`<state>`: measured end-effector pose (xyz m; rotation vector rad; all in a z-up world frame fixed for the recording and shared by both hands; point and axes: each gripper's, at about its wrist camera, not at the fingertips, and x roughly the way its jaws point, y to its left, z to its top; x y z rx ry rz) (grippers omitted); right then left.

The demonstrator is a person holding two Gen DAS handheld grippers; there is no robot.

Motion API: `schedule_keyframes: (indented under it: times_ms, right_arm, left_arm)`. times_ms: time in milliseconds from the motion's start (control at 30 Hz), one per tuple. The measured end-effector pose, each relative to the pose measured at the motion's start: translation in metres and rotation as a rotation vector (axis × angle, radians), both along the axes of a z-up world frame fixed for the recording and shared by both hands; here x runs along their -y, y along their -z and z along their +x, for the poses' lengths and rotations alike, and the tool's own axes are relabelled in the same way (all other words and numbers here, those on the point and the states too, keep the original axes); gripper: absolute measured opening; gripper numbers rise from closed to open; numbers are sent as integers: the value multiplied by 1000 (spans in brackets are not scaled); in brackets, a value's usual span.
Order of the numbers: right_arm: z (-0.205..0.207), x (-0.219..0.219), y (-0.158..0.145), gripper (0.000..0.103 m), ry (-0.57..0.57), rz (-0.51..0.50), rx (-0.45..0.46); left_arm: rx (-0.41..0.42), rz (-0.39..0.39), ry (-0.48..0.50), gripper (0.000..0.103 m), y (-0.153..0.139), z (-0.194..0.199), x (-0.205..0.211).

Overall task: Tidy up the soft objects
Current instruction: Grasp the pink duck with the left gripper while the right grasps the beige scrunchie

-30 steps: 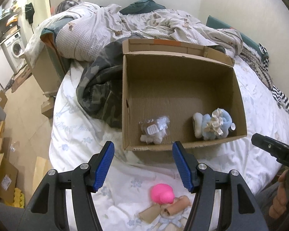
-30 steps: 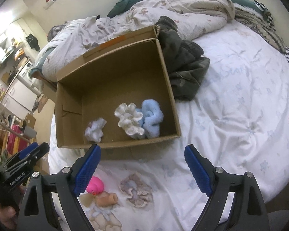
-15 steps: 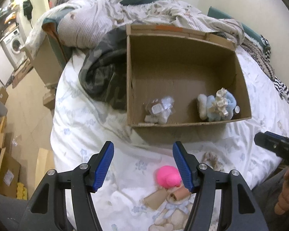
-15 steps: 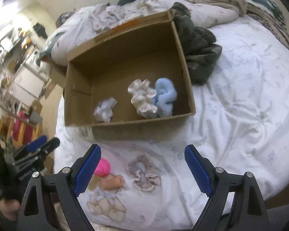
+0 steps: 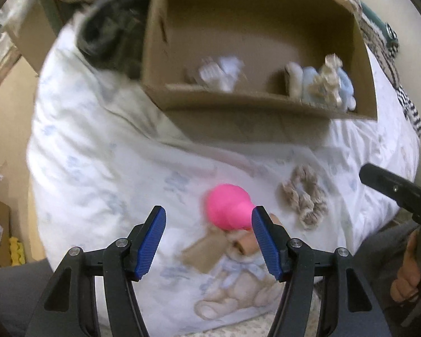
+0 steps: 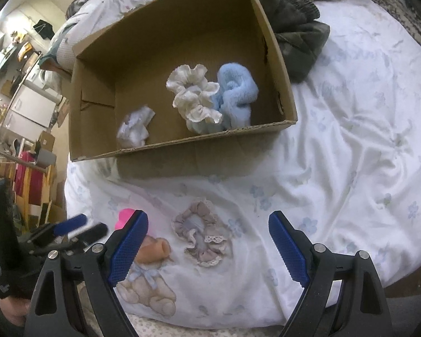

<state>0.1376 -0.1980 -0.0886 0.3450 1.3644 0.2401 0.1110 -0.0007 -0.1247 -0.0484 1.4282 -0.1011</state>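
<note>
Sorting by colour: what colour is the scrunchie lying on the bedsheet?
Beige-taupe with white lace trim, the scrunchie shows best in the right wrist view.

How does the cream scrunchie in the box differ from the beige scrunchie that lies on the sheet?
The cream scrunchie lies inside the cardboard box, against a blue fluffy item; the beige scrunchie lies alone on the bed sheet, outside it. The cream one is glossy and heaped up; the beige one is dull, lace-trimmed and flat. Both are ruffled fabric rings.

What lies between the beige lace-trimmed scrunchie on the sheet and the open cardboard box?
Only bare floral bedsheet separates the beige lace-trimmed scrunchie from the open cardboard box; no object lies on that stretch. The right wrist view shows it clearly.
</note>
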Motion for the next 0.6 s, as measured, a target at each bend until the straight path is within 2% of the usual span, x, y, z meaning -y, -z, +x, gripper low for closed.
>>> schedule_keyframes:
  times_ms: [133,367,433,467,600]
  right_arm:
    - [1,3,10,94,7,2,-39]
    - [2,-5,32,89,-13,29,-120]
    - [2,-12,35,89,-32,23,-131]
    - [2,-16,37,89,-42,24,-136]
    - [7,-33,49,87,-83,10,-162]
  left_arm:
    - [-40,-13,31,61,14,3,16]
    - [-87,50,52,60,38,12,32]
    - [-95,53,45,49,41,15,31]
    - [-105,49,44,41,43,17,31]
    - [-112,46,49,40,44,19,31]
